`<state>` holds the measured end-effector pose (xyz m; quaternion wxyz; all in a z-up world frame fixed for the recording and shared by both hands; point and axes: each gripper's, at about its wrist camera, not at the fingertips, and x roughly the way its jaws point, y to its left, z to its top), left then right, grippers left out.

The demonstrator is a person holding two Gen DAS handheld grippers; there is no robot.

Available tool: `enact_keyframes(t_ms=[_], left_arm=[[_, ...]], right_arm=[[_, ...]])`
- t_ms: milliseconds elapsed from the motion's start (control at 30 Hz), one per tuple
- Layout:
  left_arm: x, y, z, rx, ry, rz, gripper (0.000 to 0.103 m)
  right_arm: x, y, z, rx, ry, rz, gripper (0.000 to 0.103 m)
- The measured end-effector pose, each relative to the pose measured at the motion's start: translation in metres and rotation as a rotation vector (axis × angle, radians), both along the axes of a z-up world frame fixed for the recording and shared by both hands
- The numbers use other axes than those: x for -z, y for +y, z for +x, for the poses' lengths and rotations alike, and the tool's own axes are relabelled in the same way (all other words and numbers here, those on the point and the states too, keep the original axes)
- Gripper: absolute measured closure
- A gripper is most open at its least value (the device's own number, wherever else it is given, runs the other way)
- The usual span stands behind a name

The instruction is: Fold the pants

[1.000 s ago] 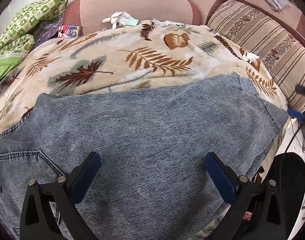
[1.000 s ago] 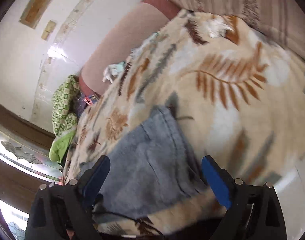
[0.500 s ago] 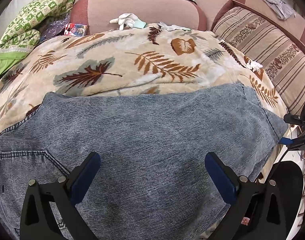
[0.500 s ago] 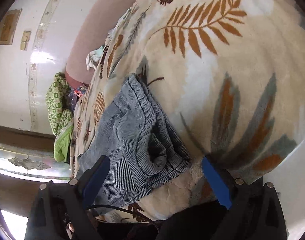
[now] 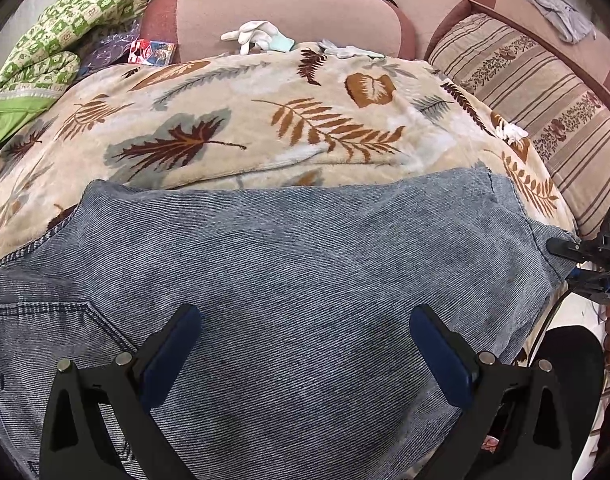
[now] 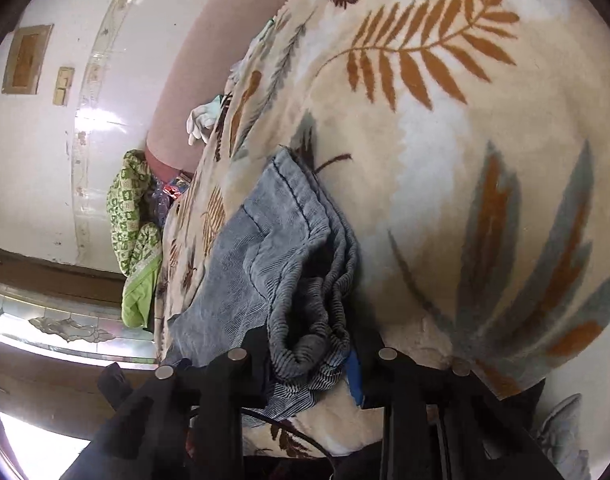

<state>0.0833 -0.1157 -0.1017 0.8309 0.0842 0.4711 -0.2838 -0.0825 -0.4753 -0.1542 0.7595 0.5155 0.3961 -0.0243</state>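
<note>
Blue denim pants (image 5: 297, 288) lie spread across a leaf-patterned blanket (image 5: 265, 128) on a sofa. My left gripper (image 5: 305, 356) hovers open over the middle of the pants, its blue pads wide apart and holding nothing. My right gripper (image 6: 309, 364) is shut on the bunched hem end of the pants (image 6: 289, 248), with layers of denim pinched between its fingers. The right gripper also shows in the left wrist view (image 5: 597, 264) at the right end of the pants, by the blanket's edge.
Pink sofa backrest (image 5: 289, 12) and striped cushion (image 5: 545, 92) border the blanket. White gloves (image 5: 257, 36), a small printed packet (image 5: 153, 50) and a green patterned cloth (image 5: 65, 36) lie at the back. A dark round object (image 5: 565, 368) sits below the sofa's right edge.
My right gripper moved in onto the hem end of the pants and closed on it. My left gripper stayed open over the pants, shifting only slightly.
</note>
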Motion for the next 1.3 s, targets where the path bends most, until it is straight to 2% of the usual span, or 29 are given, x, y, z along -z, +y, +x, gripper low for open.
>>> enact_keyframes(t_ms=[167, 267, 400, 533, 633, 800, 900, 933, 967, 1000, 1033, 1133, 1233, 1300], left_arm=[[-0.006, 0.007, 0.004, -0.014, 0.022, -0.029, 0.000], [-0.009, 0.015, 0.012, -0.053, 0.036, 0.008, 0.000], [-0.001, 0.039, 0.031, -0.152, 0.123, 0.074, 0.000], [-0.015, 0.074, 0.047, -0.248, 0.139, 0.006, 0.000], [-0.033, 0.106, 0.056, -0.337, 0.095, -0.044, 0.000], [-0.040, 0.149, 0.065, -0.461, 0.074, -0.070, 0.000], [-0.040, 0.157, 0.067, -0.486, 0.062, -0.055, 0.000], [-0.041, 0.160, 0.068, -0.486, 0.058, -0.049, 0.000], [-0.041, 0.161, 0.068, -0.483, 0.053, -0.044, 0.000], [-0.041, 0.161, 0.069, -0.479, 0.050, -0.040, 0.000], [-0.041, 0.160, 0.068, -0.473, 0.049, -0.038, 0.000], [-0.041, 0.153, 0.067, -0.449, 0.046, -0.026, 0.000], [-0.041, 0.145, 0.063, -0.413, 0.041, -0.019, 0.000], [-0.042, 0.141, 0.060, -0.397, 0.036, -0.028, 0.000]], right_arm=[[-0.031, 0.018, 0.007, -0.017, -0.018, -0.146, 0.076], [-0.057, 0.034, 0.016, -0.044, -0.044, -0.232, 0.077], [-0.090, 0.062, 0.030, -0.100, -0.094, -0.322, 0.078], [-0.119, 0.112, 0.053, -0.222, -0.142, -0.431, 0.078], [-0.131, 0.158, 0.064, -0.337, -0.178, -0.484, 0.078], [-0.117, 0.230, 0.077, -0.533, -0.176, -0.488, 0.078], [-0.086, 0.268, 0.090, -0.669, -0.081, -0.444, 0.072], [-0.074, 0.279, 0.093, -0.713, -0.037, -0.446, 0.065], [-0.063, 0.289, 0.095, -0.758, -0.007, -0.456, 0.050], [-0.056, 0.296, 0.094, -0.793, -0.003, -0.461, 0.045], [-0.053, 0.302, 0.091, -0.817, -0.025, -0.477, 0.040], [-0.060, 0.311, 0.080, -0.867, -0.084, -0.551, 0.039], [-0.074, 0.307, 0.067, -0.919, -0.158, -0.555, 0.039], [-0.082, 0.296, 0.057, -0.913, -0.196, -0.558, 0.039]])
